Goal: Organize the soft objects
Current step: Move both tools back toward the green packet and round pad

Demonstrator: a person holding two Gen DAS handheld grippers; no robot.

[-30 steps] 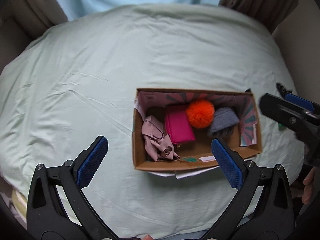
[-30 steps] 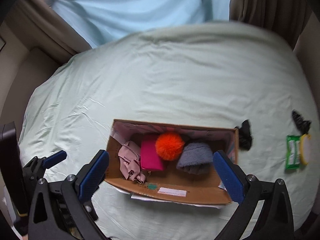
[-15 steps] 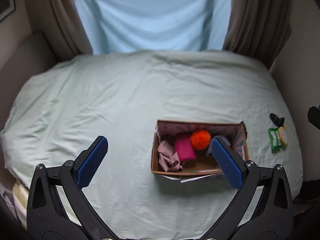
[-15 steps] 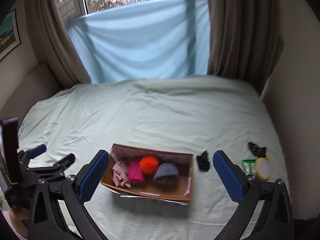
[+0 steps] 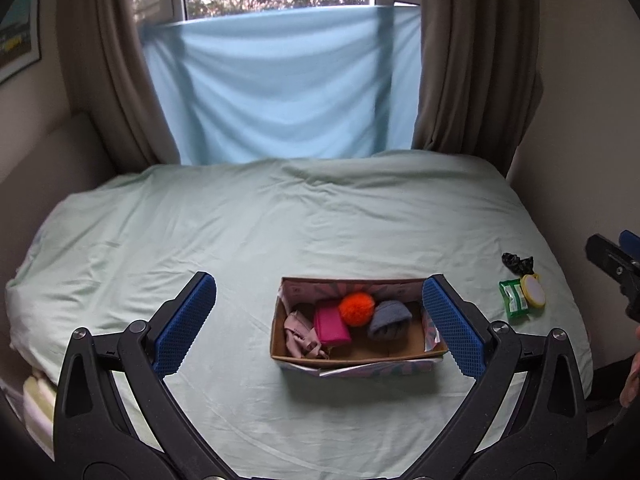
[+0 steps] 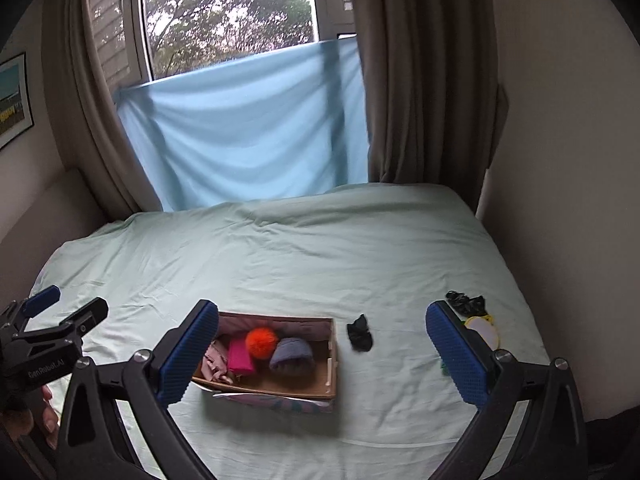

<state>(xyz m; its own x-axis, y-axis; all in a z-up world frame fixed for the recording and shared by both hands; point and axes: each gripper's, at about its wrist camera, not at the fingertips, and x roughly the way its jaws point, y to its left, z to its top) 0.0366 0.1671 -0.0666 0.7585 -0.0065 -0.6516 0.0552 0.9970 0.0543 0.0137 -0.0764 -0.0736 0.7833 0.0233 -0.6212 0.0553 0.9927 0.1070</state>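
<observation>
A cardboard box (image 5: 352, 354) (image 6: 330, 364) sits on the pale green bed. Inside lie a pink cloth (image 5: 298, 334) (image 6: 212, 362), a magenta pouch (image 5: 330, 326) (image 6: 240, 356), an orange pompom (image 5: 357, 309) (image 6: 261, 343) and a grey knitted piece (image 5: 389, 318) (image 6: 291, 354). A black scrunchie (image 6: 360, 333) lies on the sheet just right of the box. My left gripper (image 5: 320, 326) and right gripper (image 6: 322, 356) both stand open and hold nothing, high above and back from the box.
At the bed's right edge lie another black soft item (image 5: 518, 263) (image 6: 466, 303), a green packet (image 5: 514, 298) and a round yellow-rimmed disc (image 5: 533, 290) (image 6: 484, 330). A blue sheet (image 5: 280, 84) hangs under the window, curtains on both sides. The wall is close on the right.
Both grippers have pulled up and back from the box, so the whole bed and the window now show. The box contents have not moved.
</observation>
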